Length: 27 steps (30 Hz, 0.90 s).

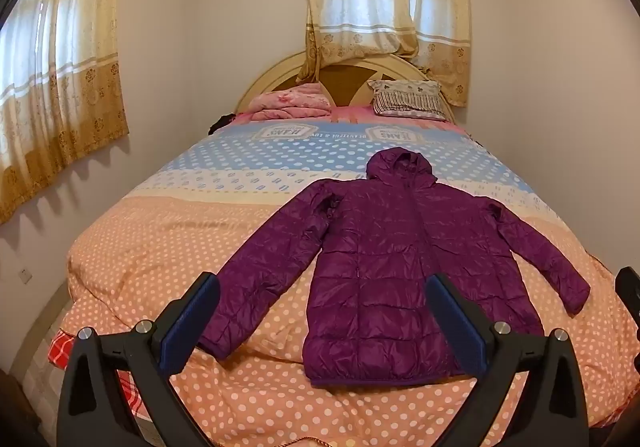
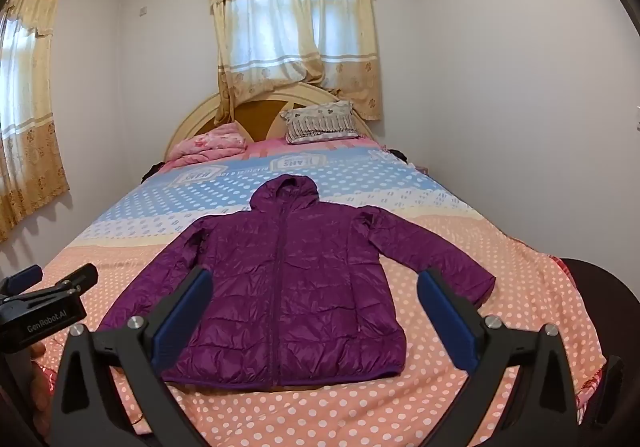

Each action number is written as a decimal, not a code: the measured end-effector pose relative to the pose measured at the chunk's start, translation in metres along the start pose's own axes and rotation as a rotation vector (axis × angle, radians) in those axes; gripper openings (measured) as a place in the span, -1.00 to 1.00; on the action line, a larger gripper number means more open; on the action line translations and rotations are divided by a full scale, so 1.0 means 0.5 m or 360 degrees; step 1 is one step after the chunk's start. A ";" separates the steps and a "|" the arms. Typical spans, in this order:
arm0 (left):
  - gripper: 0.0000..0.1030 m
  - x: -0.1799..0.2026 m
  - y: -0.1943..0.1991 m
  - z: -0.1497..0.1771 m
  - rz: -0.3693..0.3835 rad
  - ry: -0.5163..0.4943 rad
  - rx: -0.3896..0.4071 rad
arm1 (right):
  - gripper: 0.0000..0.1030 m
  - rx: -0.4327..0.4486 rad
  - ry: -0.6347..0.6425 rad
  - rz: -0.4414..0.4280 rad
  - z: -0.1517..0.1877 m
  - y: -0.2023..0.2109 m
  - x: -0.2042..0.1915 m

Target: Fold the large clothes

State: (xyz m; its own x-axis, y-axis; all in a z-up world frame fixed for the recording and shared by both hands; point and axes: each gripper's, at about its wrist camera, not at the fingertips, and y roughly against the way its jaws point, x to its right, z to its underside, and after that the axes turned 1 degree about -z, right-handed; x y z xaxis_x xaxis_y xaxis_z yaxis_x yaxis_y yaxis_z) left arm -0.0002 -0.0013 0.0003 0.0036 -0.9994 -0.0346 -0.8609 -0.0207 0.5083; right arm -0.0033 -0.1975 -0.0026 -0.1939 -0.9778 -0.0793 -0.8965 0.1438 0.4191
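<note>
Left wrist view: purple hooded jacket spread flat and face up on the bed, hood toward the headboard, both sleeves angled out, hem nearest the camera. Left gripper above the hem and near sleeve, jaws wide apart, holding nothing. Right gripper likewise, jaws apart, empty, over the lower half of the jacket.

Folding not yet begun, by the look of it. Likely trouble: slick, puffy quilted shell slipping out of a shallow pinch; padding springing a fold open again; soft bedcover bunching under a dragged sleeve; a pinch catching the bedcover along with the sleeve.

Readable writing: "GenRobot.AI" on the left gripper body in the right wrist view; "JEANS" upside down on the bedcover; smaller line beside it too blurred to read fully.
</note>
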 end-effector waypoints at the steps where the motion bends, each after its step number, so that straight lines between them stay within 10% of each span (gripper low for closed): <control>1: 0.98 0.003 0.001 0.000 -0.0005 -0.0013 0.0007 | 1.00 0.0003 0.0002 0.0002 0.000 -0.001 0.000; 27: 0.98 -0.010 -0.010 0.003 0.0003 0.0038 -0.0004 | 1.00 -0.0027 -0.0015 -0.0024 0.019 -0.020 -0.003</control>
State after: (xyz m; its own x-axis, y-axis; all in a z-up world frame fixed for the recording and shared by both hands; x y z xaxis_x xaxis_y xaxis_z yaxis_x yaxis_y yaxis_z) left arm 0.0032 0.0040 -0.0032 0.0138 -0.9998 -0.0132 -0.8597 -0.0186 0.5104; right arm 0.0021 -0.1962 -0.0154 -0.1840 -0.9784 -0.0944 -0.8924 0.1261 0.4332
